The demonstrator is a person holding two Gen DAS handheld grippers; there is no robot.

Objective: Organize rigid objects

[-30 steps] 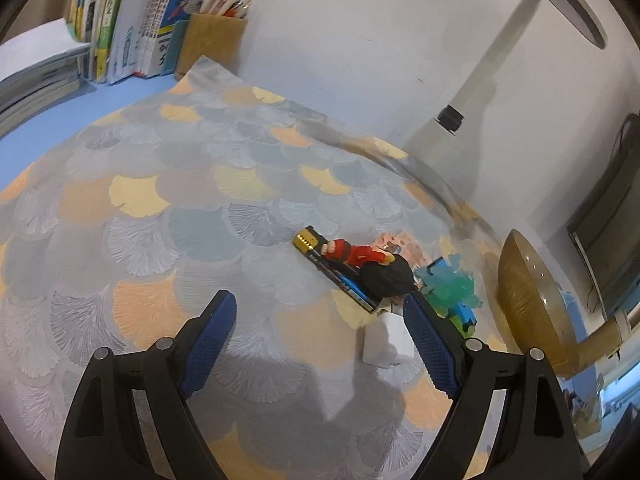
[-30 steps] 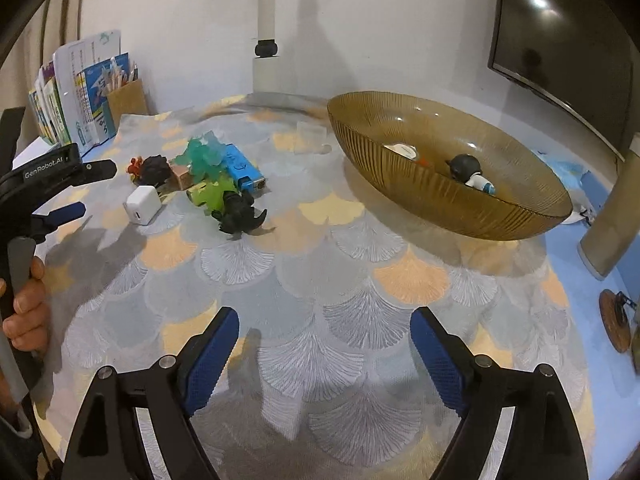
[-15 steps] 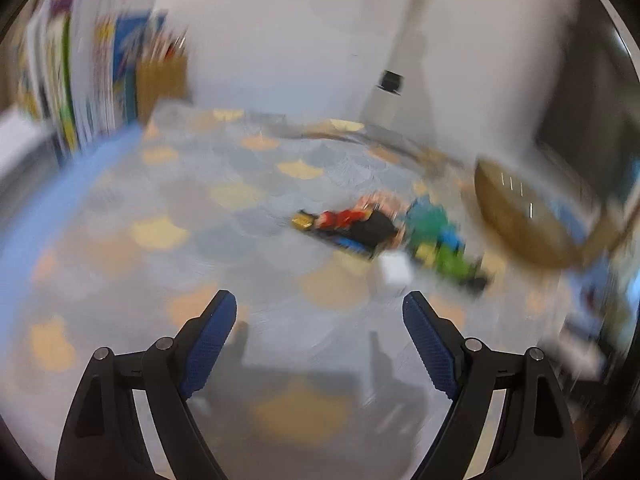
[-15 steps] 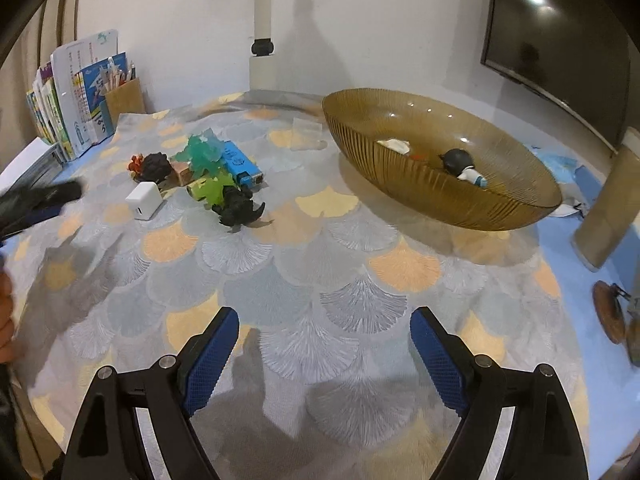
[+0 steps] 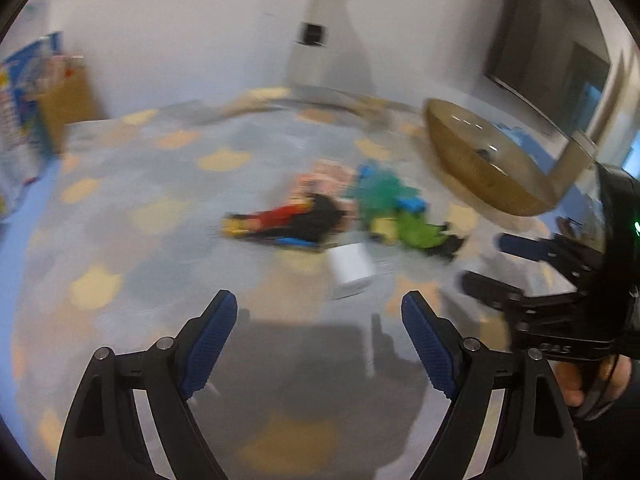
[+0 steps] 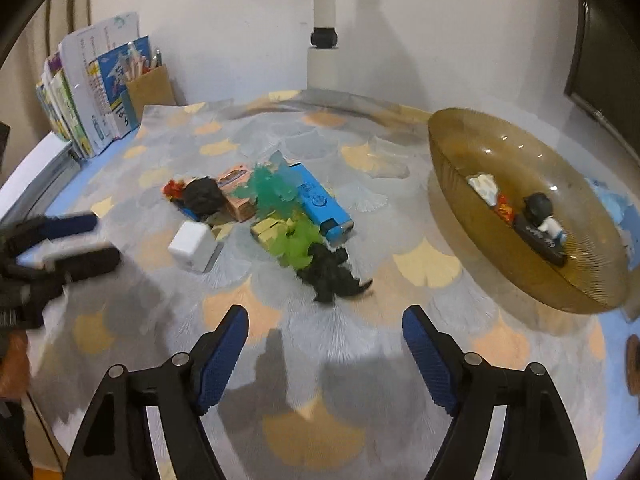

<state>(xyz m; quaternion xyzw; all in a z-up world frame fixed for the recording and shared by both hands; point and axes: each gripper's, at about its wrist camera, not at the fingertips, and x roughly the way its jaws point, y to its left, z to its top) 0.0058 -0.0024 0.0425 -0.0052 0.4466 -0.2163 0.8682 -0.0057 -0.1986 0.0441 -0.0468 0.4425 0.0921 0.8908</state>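
Both grippers hover over the patterned cloth point(image 6: 424, 268) with fingers spread wide and nothing between them. Ahead of the right gripper point(image 6: 325, 344) lies the black dinosaur point(image 6: 334, 276), beyond it the toy cluster; the amber bowl point(image 6: 520, 256) sits off to its right. The white cube point(image 5: 351, 270) lies just ahead of the left gripper point(image 5: 318, 332).

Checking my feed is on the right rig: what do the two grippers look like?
Both grippers, left gripper and right gripper, match: black angular plastic frames with silver pivot bolts, and fingers faced with blue, finely textured pads. The right's body shows a green light and small white lettering.
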